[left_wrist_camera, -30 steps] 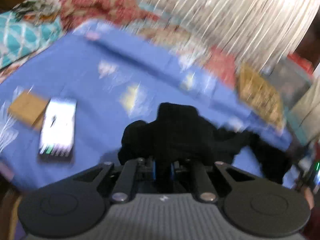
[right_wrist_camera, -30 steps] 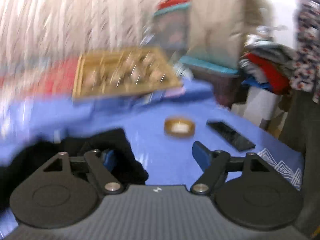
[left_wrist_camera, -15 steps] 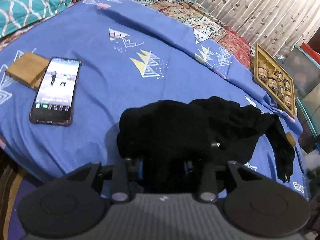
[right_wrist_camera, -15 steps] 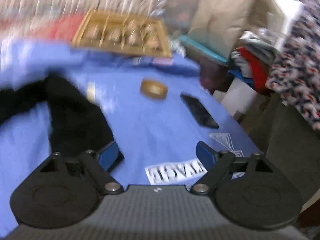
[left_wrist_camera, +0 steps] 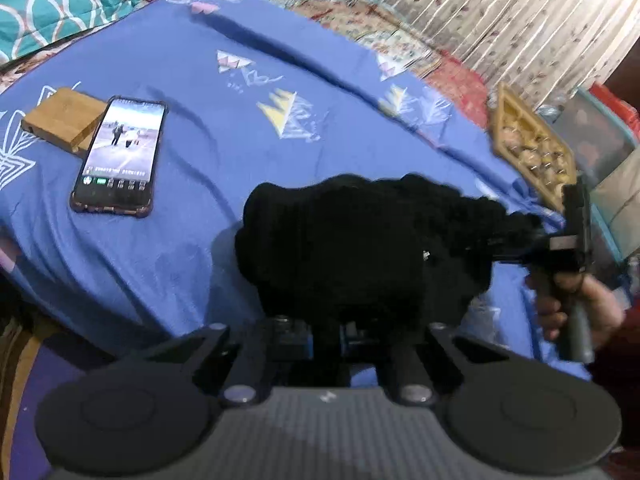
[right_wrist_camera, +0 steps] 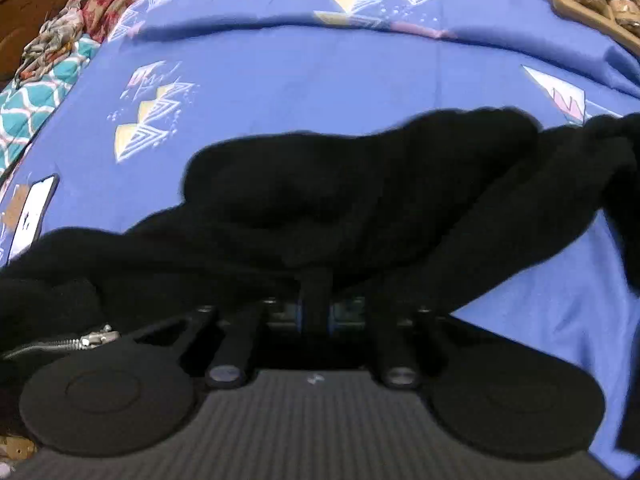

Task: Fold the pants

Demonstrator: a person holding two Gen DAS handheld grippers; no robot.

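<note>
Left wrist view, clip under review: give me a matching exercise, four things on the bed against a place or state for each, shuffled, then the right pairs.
Things:
1. black crumpled pants
2. dark-cased smartphone
3. flat wooden block
4. wooden tray of small jars

Places or states:
A. screen lit, lying face up on the blue sheet
B. at the bed's far right edge, near the curtain
C. bunched up, pinched by both tongs
D. just left of the phone, touching it

Pairs: 1-C, 2-A, 3-D, 4-B
</note>
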